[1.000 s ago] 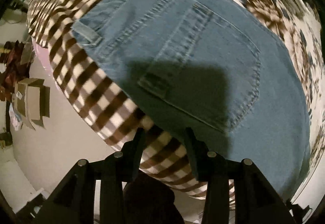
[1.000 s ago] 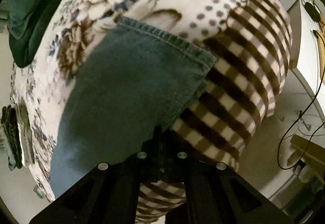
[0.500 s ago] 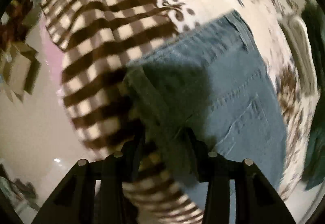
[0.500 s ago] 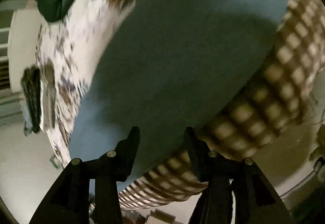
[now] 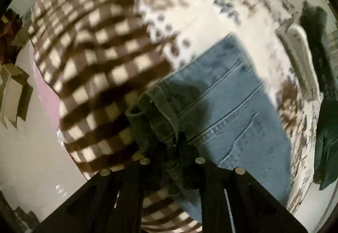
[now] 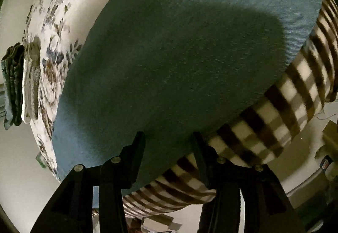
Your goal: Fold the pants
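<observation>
Left tongs (image 5: 172, 146) newly bunching denim pants (image 5: 232, 106)

The right tongs (image 6: 168, 140) stand spread apart above the near edge of the blue jeans (image 6: 179, 53), which lie flat on a floral and brown-checked blanket (image 6: 295, 76). Folded clothes (image 6: 12, 85) sit far left.

Blue denim on a patterned blanket

The jeans (image 5: 243, 110) are faded blue (darker under shadow); the blanket (image 5: 101, 59) shows brown-and-cream checks beside white ground with brown and blue flowers; both grippers (image 6: 168, 144) are black.
</observation>
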The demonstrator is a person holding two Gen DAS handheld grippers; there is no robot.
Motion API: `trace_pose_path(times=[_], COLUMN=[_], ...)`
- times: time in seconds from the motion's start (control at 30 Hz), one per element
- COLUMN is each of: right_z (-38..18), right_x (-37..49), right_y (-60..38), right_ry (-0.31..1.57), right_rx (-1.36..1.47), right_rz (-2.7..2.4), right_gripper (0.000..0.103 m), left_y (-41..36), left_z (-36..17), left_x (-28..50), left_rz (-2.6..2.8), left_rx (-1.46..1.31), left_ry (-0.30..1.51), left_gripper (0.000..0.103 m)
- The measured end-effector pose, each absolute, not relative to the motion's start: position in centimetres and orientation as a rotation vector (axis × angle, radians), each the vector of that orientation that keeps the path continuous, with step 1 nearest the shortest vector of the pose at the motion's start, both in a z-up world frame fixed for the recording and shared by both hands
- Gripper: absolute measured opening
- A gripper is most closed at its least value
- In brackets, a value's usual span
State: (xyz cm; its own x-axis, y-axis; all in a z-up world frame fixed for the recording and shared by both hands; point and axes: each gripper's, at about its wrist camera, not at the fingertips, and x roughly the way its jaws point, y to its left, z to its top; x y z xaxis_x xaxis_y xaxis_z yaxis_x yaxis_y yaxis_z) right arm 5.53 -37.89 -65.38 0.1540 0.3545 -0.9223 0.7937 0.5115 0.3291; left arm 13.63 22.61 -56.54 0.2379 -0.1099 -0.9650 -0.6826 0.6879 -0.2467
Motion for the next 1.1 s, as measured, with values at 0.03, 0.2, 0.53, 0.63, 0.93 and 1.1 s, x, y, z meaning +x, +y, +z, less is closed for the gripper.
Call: trace_pose_path(times=[0.03,0.2,0.53,0.63,0.93,1.1], right_z=[-65.4,-63.4,-59.0,-60.1,-64.1,-65.5], right_x=[5.3,3.3,-3.4,-4.5,-3.8,-3.4], right_y=[-38.1,-40.1,-54.5,-59.4,-65.5,-66.2], right_ry=[1.447,1.397,1.109,1.047,1.057,1.118], right_rx=[1.07,1.114,1.19,1.218,1.213,1.2], right_rz=[-0.422,-0.431,-0.643,-0.699,-0.663,-0.59], right_gripper=[0.048,0.05,0.051,0.051,0.002,0.003], left_y=[22.5,20.7,4.7,-2.8,-21.7,-24.2], left_z=[-56.3,-53.0,-49.4,-51.0,-54.7,-57.4], left_x=[13.6,13.7,14.2,14.4,14.0,14.3], left_rz=[0.442,0.426,0.268,0.163,-0.04,-0.025], left_rx=[-0.748,-0.636,-0.229,-0.192,-0.013,0.008], left_ry=[1.298,1.318,1.339,1.384,1.459,1.508], left_gripper=[0.013,0.019,0.072,0.072,0.072,0.072])
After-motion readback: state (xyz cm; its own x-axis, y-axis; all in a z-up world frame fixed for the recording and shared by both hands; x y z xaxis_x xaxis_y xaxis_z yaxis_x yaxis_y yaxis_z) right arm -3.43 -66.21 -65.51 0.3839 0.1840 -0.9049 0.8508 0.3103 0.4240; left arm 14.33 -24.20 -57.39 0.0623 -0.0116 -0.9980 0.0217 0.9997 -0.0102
